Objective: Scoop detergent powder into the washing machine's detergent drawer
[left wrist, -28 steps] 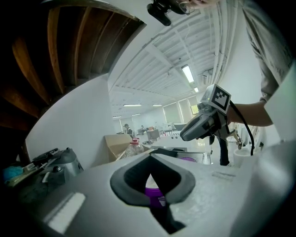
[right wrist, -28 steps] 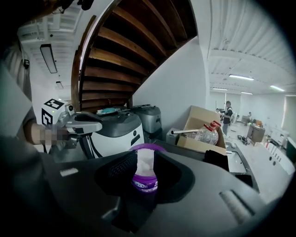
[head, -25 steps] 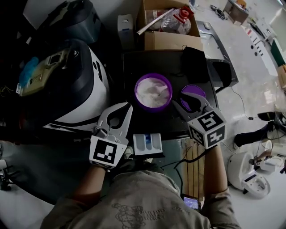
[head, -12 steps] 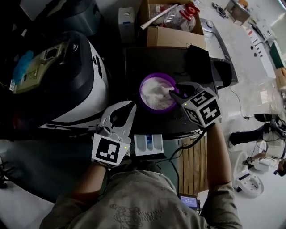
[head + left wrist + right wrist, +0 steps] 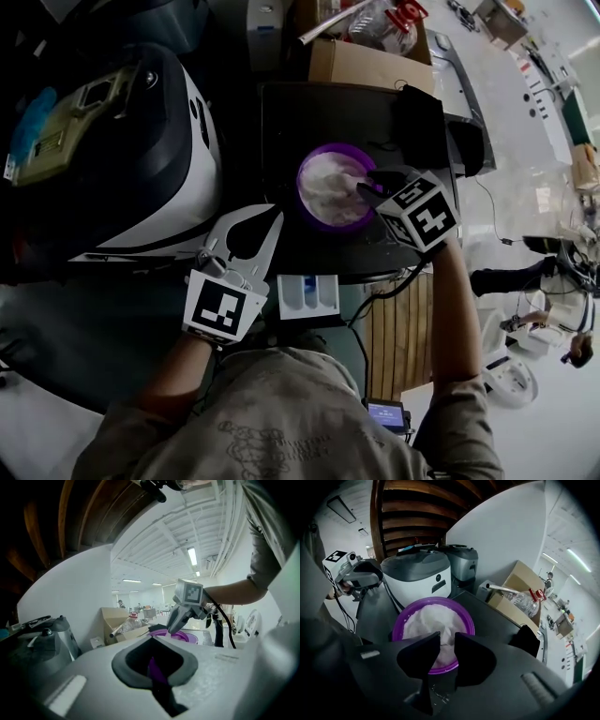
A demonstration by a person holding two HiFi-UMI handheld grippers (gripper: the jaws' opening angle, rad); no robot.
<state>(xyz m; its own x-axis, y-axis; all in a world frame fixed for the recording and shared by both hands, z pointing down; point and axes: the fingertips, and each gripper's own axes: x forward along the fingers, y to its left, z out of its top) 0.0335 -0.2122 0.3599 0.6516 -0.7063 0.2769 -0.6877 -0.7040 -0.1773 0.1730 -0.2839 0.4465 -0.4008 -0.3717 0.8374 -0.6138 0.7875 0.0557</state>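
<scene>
Barely shifted, left gripper (image 5: 272,217) hovers shut beside the detergent drawer (image 5: 309,298); right gripper (image 5: 362,193) has swung in over the purple bowl (image 5: 323,219), jaws narrowly apart above powder (image 5: 328,183), tips inside its rim, dark tabletop (image 5: 291,131) free around

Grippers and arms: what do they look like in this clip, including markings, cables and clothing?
Both the left gripper and the right gripper have pale grey, broad flat jaws with a cut-out hole, and each carries a white cube with black square markers. A black cable runs from the right one. The person wears a grey-beige short-sleeved shirt with a printed design; the forearms are bare.
</scene>
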